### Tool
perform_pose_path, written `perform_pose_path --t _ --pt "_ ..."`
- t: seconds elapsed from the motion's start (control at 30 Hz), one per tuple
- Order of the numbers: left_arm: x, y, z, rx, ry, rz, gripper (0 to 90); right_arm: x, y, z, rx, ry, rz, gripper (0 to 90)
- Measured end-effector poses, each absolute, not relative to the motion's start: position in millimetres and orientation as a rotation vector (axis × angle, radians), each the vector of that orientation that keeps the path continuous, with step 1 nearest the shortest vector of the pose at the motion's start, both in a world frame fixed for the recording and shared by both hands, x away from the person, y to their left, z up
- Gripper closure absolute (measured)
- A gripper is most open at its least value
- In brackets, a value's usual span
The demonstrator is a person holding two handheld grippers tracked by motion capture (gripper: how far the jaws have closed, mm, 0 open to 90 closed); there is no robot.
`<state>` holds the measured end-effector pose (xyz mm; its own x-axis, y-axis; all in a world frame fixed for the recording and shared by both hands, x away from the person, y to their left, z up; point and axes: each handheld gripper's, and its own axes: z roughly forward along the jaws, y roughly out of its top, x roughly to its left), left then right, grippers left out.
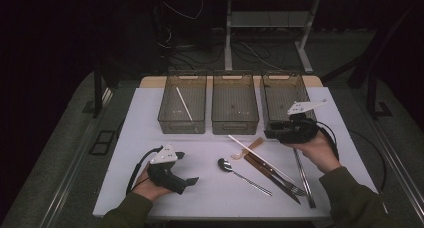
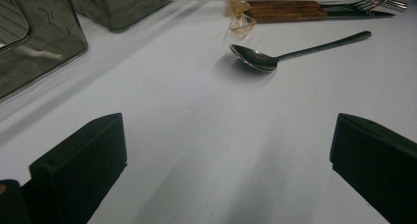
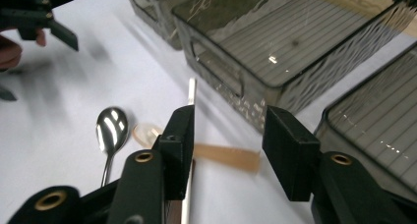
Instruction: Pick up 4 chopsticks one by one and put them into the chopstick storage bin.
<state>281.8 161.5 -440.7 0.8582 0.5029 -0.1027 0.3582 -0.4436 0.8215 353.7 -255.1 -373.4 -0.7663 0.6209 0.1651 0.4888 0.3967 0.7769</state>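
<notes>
The wooden spoon (image 3: 216, 154) lies flat on the worktop (image 1: 210, 188), and in the right gripper view we see its pale handle crossing the gap between the jaws of our right gripper (image 3: 228, 140) — the jaws part-open, one on each side of it, nothing yet pinched. No pad presses on it, so we judge it bracketed, not held. Its long axis runs across the gap, roughly at right angles to the closing line of the jaws, with the bowl end off to the left near the metal spoon (image 3: 110, 128) and the handle end under the right jaw (blurred, so the exact tip we cannot place). The white chopstick (image 3: 191, 94) lies just beside the left jaw, close enough to get caught in the closing.

In the high view the right gripper (image 1: 285, 133) sits just in front of the right-hand bin (image 1: 285, 95), right over the cutlery pile; the wooden spoon (image 1: 250, 148) is immediately below it. Our left gripper (image 1: 182, 168) rests well apart at the near left, jaws wide and empty — the right hand is plainly the nearer. Beyond stand the middle bin (image 1: 235, 103) and the left bin (image 1: 182, 103).
</notes>
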Motion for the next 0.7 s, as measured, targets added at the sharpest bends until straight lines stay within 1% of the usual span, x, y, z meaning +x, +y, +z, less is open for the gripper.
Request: perform_pose_path --t 0.4,0.57,0.7 --pt "282 161 -440 2.079 0.621 0.19 0.0 316 -273 -397 0.974 2.518 1.293 63.2" --pt "281 161 -440 2.079 0.62 0.191 0.0 310 -273 -406 0.984 2.55 1.262 66.2" --pt "282 161 -440 2.077 0.621 0.19 0.0 312 -272 -414 0.989 2.58 1.231 69.2"
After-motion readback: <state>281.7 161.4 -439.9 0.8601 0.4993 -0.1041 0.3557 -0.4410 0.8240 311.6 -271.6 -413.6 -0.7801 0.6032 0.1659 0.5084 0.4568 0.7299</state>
